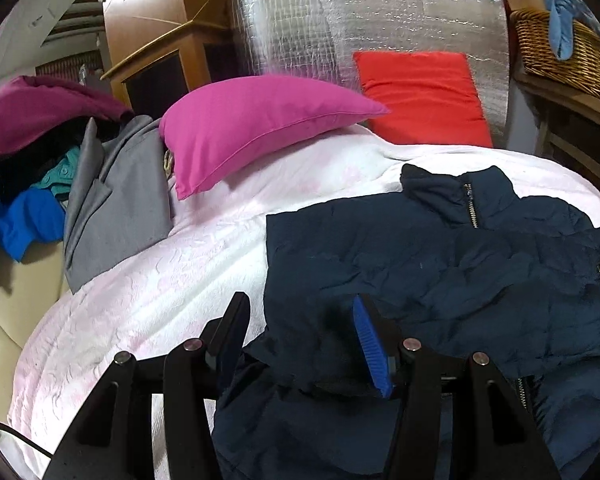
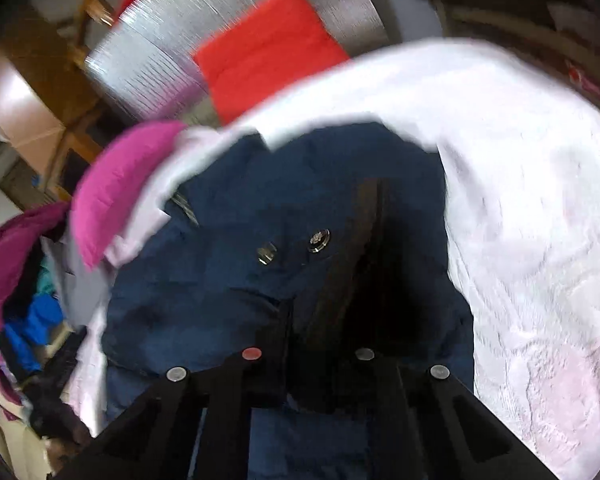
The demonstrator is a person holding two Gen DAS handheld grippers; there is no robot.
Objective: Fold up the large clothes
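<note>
A navy puffer jacket (image 1: pixel 460 272) with a zip collar and metal snaps lies spread on the white bed cover (image 1: pixel 160 292). My left gripper (image 1: pixel 300 312) is at the jacket's near left edge. Its jaws stand half apart with a thick fold of the jacket bunched between the blue pads, and that fold hangs above the layer under it. In the blurred right wrist view the jacket (image 2: pixel 220 260) fills the middle. My right gripper (image 2: pixel 340 280) has its jaws close together on dark jacket cloth beside the two snaps; its fingertips are hard to make out.
A pink pillow (image 1: pixel 260 132) and a red cushion (image 1: pixel 420 96) rest at the head of the bed against a silver padded board (image 1: pixel 340 16). A grey garment (image 1: pixel 116 208) and a pile of clothes (image 1: pixel 40 184) lie left. A wicker basket (image 1: pixel 560 44) stands at the right.
</note>
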